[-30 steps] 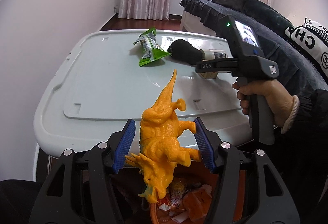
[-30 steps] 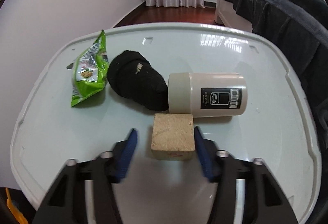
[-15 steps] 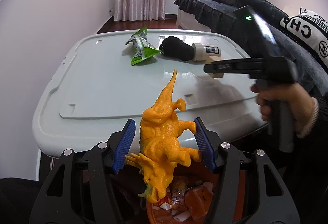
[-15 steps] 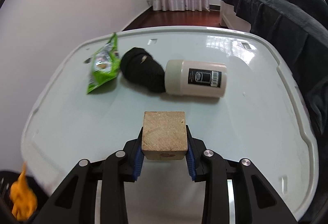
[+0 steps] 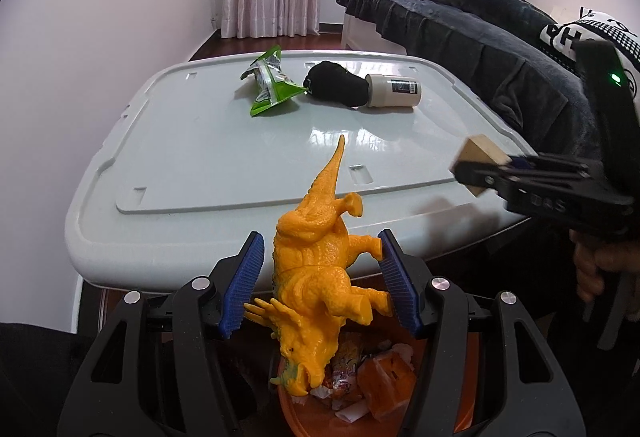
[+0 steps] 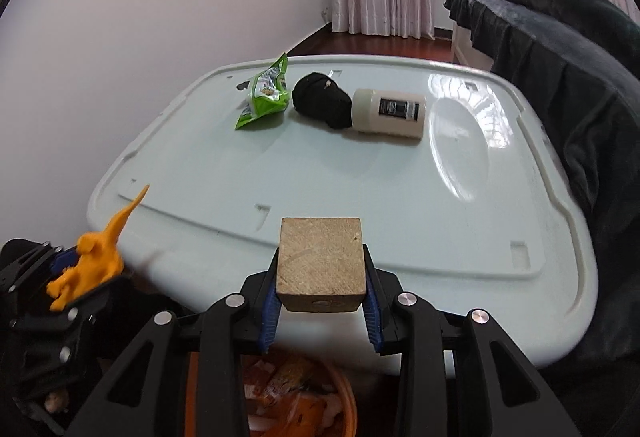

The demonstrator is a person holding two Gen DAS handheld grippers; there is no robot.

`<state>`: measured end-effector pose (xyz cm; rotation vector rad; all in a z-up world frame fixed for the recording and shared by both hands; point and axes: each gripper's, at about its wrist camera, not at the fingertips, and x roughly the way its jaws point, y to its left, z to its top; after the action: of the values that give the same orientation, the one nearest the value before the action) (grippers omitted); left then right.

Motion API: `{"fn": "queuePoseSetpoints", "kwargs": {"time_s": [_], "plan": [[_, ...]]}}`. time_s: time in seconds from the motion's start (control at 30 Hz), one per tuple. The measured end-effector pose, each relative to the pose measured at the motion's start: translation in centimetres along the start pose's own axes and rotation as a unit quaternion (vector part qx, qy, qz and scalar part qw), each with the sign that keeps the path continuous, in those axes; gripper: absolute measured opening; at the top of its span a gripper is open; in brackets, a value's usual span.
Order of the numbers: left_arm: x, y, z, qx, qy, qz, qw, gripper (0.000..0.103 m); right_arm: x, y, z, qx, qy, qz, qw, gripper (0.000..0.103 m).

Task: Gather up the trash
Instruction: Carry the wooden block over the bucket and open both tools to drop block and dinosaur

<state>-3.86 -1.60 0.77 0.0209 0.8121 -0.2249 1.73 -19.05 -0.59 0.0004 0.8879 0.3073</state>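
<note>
Right wrist view: right claw (image 6: 320,301) clamped on wooden block (image 6: 321,261), poised above orange bin (image 6: 348,403) at 6 o'clock, evidently for dropping. Left claw (image 5: 320,283) grips toy dinosaur (image 5: 320,277) likewise over it.

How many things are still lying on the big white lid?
3. The green snack bag lies farthest left, the black sock is beside it in the middle, and the cream jar lies on its side, touching the sock's right end.
</note>
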Motion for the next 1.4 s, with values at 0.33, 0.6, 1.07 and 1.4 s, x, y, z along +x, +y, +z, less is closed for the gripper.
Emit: {"fn": "queuePoseSetpoints", "kwargs": {"time_s": [0.33,0.6,1.07,1.4], "plan": [[0.0,-0.1,-0.4,-0.003,0.007,-0.001,1.0000,0.058,-2.0,-1.1,-2.4,0.022,-0.002,0.017,1.000,0.034],[0.1,0.0,-0.4,-0.008,0.011,-0.004,0.9999,0.058,-2.8,-0.9,-2.9,0.023,-0.012,0.021,0.999,0.034],[0.2,-0.9,-0.7,-0.003,0.030,-0.018,0.9994,0.058,-3.7,-1.0,-3.8,0.017,-0.019,0.041,0.999,0.034],[-0.3,-1.1,-0.8,-0.004,0.032,-0.013,0.9994,0.058,-3.6,-2.0,-4.1,0.041,-0.015,0.041,0.998,0.034]]}}
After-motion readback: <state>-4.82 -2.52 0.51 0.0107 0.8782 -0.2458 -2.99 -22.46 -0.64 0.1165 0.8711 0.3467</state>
